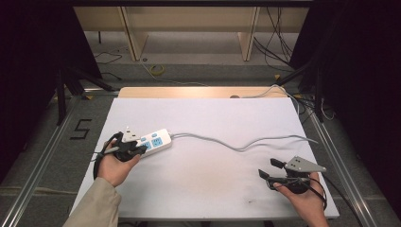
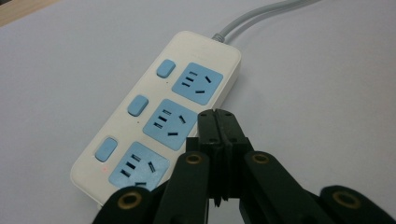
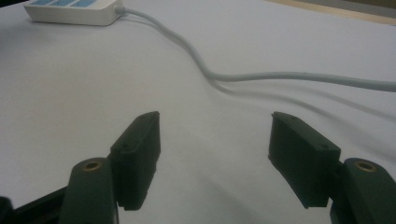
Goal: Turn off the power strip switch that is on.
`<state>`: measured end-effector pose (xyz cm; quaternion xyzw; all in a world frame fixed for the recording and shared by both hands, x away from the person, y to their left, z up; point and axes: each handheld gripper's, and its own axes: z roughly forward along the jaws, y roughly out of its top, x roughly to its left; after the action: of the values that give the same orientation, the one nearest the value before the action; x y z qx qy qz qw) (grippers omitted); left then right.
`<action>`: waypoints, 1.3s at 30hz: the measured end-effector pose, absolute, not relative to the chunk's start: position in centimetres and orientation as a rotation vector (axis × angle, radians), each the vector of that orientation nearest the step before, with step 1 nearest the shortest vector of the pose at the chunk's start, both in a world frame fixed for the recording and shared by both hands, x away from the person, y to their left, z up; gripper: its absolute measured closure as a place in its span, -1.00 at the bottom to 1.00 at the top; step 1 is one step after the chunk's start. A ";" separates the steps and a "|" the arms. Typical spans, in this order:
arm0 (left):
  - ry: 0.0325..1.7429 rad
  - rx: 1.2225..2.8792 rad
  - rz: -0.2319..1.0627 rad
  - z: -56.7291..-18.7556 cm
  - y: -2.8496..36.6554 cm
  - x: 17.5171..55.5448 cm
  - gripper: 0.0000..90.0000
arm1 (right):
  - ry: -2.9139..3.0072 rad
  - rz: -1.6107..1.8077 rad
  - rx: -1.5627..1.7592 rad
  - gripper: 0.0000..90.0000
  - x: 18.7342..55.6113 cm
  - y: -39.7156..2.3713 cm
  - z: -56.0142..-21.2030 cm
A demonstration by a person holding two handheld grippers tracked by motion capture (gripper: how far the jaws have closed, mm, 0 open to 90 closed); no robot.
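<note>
1. the table is a broad flat board under a pale, matte cover, a strip of bare wood showing at its far edge.
2. the grey cord is round and smooth, snaking in loose bends from the strip's far end across the cover toward the right edge.
3. the power strip lies at the left middle of the table, a long white hard-plastic bar with rounded corners. its long axis runs from the near left corner away toward the middle, in the left gripper view straight away from the jaws. three blue socket faces sit in a row, a small blue rocker switch beside each.
4. the left gripper is clenched with nothing between its black jaws, the closed tip poised over the strip's near half, beside the middle socket. whether it touches the plastic i cannot tell. this hand is by far the nearer one (any press on a switch would likely fall to it).
5. the right gripper hangs released, jaws wide apart and empty above bare cover near the front right corner, well apart from the strip.
</note>
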<state>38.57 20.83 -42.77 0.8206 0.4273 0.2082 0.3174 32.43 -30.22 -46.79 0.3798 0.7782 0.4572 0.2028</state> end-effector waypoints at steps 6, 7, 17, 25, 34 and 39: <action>1.131 2.162 0.553 -42.8 21.0 38.8 0.99 | 2.172 1.277 1.059 -0.23 32.4 -30.2 -46.8; 1.134 2.165 0.553 -42.7 21.0 38.9 0.99 | 2.172 1.278 1.059 -0.23 32.4 -30.2 -46.8; 1.143 2.163 0.571 -42.5 21.2 39.2 0.99 | 2.170 1.277 1.060 -0.23 32.4 -30.2 -46.8; 1.150 2.167 0.580 -42.5 21.3 39.5 0.99 | 2.170 1.278 1.057 -0.23 32.4 -30.2 -46.8; 1.154 2.170 0.590 -42.2 21.6 39.8 0.99 | 2.169 1.278 1.057 -0.23 32.4 -30.2 -46.8; 1.163 2.164 0.596 -42.1 21.9 40.0 0.99 | 2.170 1.279 1.057 -0.23 32.4 -30.2 -46.8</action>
<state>40.00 21.93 -42.08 0.8160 0.4387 0.2248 0.3019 32.39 -30.21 -46.76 0.3788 0.7778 0.4583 0.2036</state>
